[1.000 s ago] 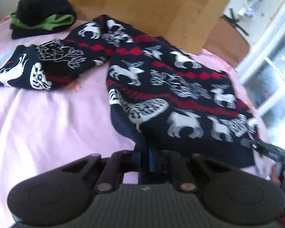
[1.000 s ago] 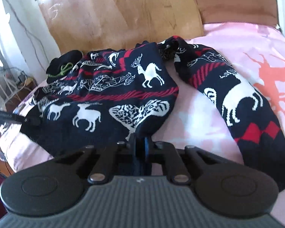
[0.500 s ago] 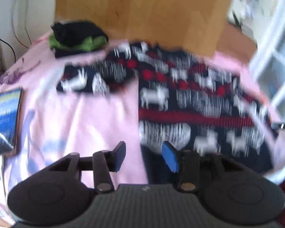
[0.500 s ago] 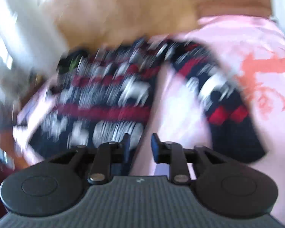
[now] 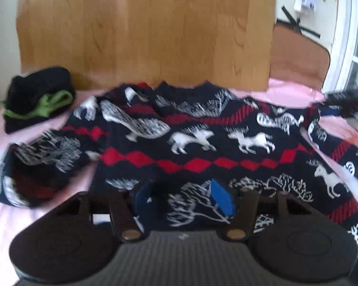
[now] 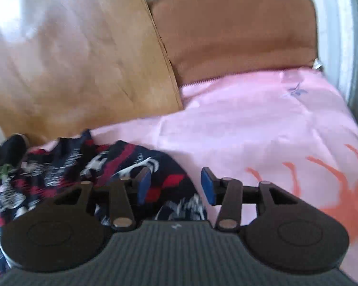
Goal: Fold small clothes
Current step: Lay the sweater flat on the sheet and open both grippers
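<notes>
Left gripper: clamped on sweater hem a second ago, now released, jaws opening, nothing pinched, hovering above patterned sweater lying spread on pink sheet. Right gripper: likewise let go, jaws opening empty over right sleeve. Reading: body fold laid, sleeves probably next.

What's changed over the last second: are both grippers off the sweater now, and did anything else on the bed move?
Both let go. A second ago each gripper was shut on the sweater's hem; now the left gripper and right gripper are opening with nothing pinched. The sweater lies spread flatter, and the right gripper has swung toward the bare pink sheet. The folded black-and-green garment stayed put by the wooden board.
</notes>
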Demonstrator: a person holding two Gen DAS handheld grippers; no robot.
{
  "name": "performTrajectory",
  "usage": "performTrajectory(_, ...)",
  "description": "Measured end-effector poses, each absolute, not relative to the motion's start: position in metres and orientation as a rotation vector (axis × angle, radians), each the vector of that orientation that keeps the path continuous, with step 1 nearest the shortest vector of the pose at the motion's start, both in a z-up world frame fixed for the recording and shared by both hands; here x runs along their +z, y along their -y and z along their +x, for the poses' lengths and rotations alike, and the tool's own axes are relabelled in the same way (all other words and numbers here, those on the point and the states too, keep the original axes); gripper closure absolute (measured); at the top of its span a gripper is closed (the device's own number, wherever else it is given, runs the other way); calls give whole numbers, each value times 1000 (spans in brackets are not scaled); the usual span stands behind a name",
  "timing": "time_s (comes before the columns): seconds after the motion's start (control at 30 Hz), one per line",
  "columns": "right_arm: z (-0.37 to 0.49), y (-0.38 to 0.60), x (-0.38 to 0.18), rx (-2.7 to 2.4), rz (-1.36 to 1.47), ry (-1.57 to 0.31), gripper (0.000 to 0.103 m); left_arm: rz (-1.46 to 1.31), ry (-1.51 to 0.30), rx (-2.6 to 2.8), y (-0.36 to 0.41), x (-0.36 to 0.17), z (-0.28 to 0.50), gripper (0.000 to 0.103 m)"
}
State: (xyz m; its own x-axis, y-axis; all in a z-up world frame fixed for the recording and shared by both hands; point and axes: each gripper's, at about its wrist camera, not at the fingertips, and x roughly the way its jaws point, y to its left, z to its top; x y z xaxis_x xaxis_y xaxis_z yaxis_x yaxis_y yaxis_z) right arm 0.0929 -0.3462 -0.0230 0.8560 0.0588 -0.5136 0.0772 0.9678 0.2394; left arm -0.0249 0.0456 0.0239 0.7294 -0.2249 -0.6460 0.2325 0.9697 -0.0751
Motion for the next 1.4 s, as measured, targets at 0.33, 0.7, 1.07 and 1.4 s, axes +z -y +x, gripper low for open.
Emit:
performTrajectory(0.33,142,313,-35,50,94,-697,86,22,-695,-236,-47,12,-24,34)
performTrajectory(0.7,143,343,-33,-169,-49,-629,92,45,-696,-244,-43,8,-21,28)
performTrajectory(1.07,83,287,13,-79,-56,-469,56,-11,-679,-257,-48,10,-23,27)
performTrajectory(1.4,57,79,32,558,-256,-538,56,-99,-568,-285,-97,29,-88,23)
